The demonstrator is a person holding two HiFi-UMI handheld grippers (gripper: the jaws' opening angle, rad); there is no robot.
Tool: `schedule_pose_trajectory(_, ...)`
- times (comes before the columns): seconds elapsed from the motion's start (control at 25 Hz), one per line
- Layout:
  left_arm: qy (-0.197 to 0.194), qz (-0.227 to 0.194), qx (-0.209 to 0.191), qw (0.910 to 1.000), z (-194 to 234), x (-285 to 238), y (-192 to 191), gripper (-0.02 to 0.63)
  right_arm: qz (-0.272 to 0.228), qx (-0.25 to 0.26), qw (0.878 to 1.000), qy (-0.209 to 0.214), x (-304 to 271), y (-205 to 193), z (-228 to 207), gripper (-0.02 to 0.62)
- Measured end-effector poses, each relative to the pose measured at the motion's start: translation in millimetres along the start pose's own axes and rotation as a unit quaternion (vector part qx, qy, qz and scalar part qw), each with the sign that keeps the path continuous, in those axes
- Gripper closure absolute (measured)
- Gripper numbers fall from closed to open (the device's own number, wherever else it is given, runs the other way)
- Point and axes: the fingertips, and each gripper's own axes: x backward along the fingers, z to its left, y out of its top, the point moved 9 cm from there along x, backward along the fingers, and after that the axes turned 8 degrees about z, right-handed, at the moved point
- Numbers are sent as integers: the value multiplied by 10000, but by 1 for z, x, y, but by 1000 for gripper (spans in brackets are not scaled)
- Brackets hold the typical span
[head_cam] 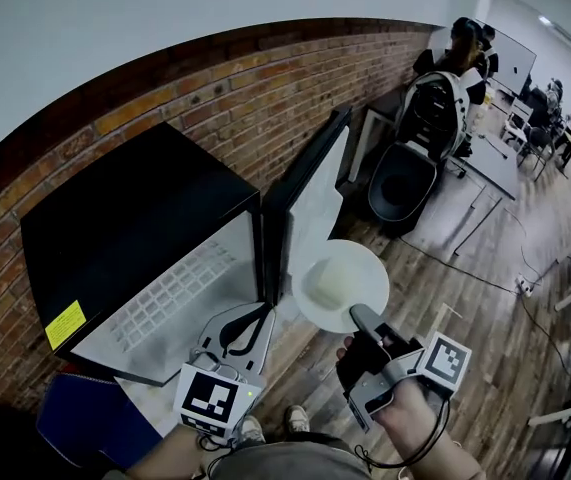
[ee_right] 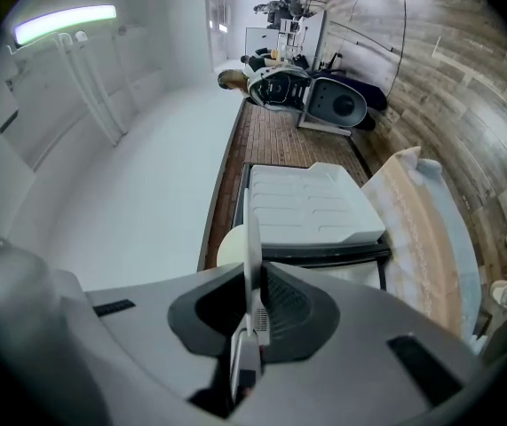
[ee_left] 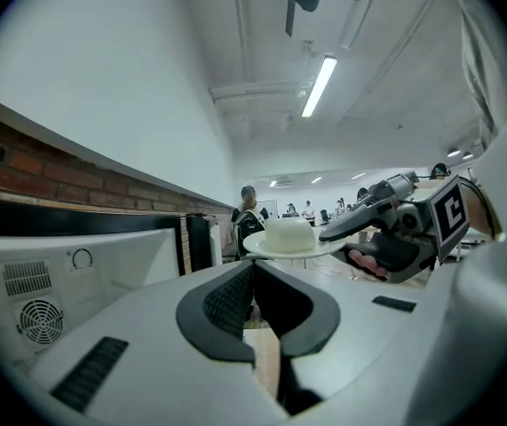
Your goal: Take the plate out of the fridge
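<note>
**Inspector A:** Status at the left?

**Inspector B:** The fridge sits at nine o'clock with its door standing open. The left tongs at six o'clock are pressed together and carry nothing.

**Inspector A:** And the plate?

**Inspector B:** The plate is clear of the fridge, in the air just past the door edge, with a white block on it. The right tongs pinch its rim at its five o'clock.

**Inspector A:** Risks?

**Inspector B:** It is a single-point rim grip. Any tilt may slide the block off or let the plate droop. A swing toward nine o'clock could clip the door.
</note>
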Motion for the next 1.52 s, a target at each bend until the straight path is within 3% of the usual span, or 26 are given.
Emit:
schedule_pose_trajectory(0.48, -453, 92, -133, 9988, -36, -35, -11, 588, -375, -199, 9984, -383, 43, 10, -35, 551)
schedule_pose_trajectory(1.16, -445, 583, -6, 9973, -36, -45, -44, 588, -136, -437, 9970, -625, 35, 7, -75, 551)
schedule_pose_trajectory(1.52, -402, 532, -92, 9977, -32, -46, -44, 588, -49, -479, 9975, -515, 26, 7, -77, 551)
